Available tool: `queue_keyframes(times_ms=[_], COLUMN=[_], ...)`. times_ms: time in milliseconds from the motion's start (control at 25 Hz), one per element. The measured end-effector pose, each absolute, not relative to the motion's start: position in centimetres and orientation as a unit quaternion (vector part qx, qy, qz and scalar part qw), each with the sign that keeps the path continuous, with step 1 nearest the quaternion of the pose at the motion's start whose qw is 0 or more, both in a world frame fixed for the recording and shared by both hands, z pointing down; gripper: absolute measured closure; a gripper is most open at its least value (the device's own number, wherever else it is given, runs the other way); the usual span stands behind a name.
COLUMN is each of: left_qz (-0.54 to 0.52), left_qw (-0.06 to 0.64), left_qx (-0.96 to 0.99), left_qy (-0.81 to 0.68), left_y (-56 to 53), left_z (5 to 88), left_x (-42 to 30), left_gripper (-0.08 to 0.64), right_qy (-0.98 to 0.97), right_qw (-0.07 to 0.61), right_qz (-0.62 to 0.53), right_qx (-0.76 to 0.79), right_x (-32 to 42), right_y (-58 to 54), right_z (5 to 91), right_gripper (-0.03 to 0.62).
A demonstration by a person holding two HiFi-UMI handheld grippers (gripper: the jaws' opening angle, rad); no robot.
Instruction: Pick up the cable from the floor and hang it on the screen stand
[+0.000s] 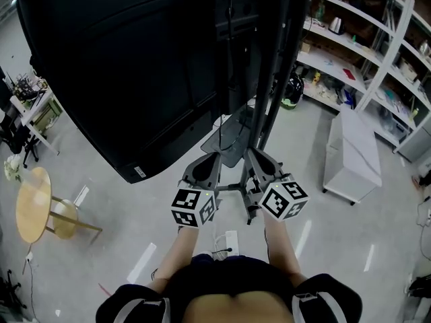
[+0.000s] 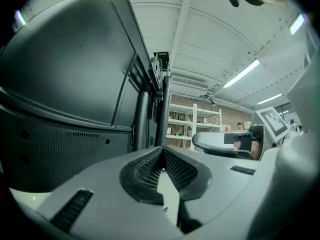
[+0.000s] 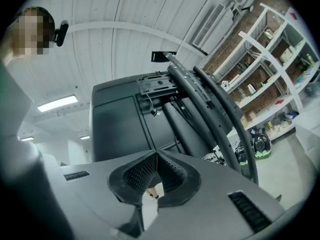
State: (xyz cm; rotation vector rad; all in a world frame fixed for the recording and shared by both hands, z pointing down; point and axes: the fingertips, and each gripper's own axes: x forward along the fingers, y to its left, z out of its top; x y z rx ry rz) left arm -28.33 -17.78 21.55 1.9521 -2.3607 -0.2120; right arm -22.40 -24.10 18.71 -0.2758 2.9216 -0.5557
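Observation:
A large black screen [image 1: 135, 66] hangs tilted on its dark stand post [image 1: 273, 79]. A thick black cable [image 3: 235, 129] curves down beside that post in the right gripper view. My left gripper [image 1: 214, 157] and right gripper [image 1: 253, 153] are held side by side in front of my body, over the stand's base [image 1: 232, 188], pointing at the stand. In the left gripper view the left gripper [image 2: 162, 149] is shut with its pads meeting and nothing between them, the screen's back [image 2: 65, 69] to its left. The right gripper [image 3: 156, 153] is also shut and empty, facing the screen's rear [image 3: 120, 124].
A white power strip [image 1: 227, 242] lies on the floor by my feet. A round wooden table [image 1: 32, 204] stands at the left, a white cabinet [image 1: 353, 153] at the right, and white shelves [image 1: 363, 59] along the far right wall. A desk [image 1: 30, 106] is at the far left.

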Motion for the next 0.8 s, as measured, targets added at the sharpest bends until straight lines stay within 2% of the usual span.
queue_keyframes(times_ms=[800], left_qz=[-0.013], left_qw=[0.019], left_qx=[0.676], left_qy=[-0.737], left_y=[-13.3], left_z=[24.3], left_x=[-27.5], left_gripper=[0.552], right_qy=[0.979], right_qw=[0.022], right_qz=[-0.169], right_qx=[-0.115], right_x=[-22.2], right_y=[-17.0], right_z=[22.3], right_gripper=[0.569])
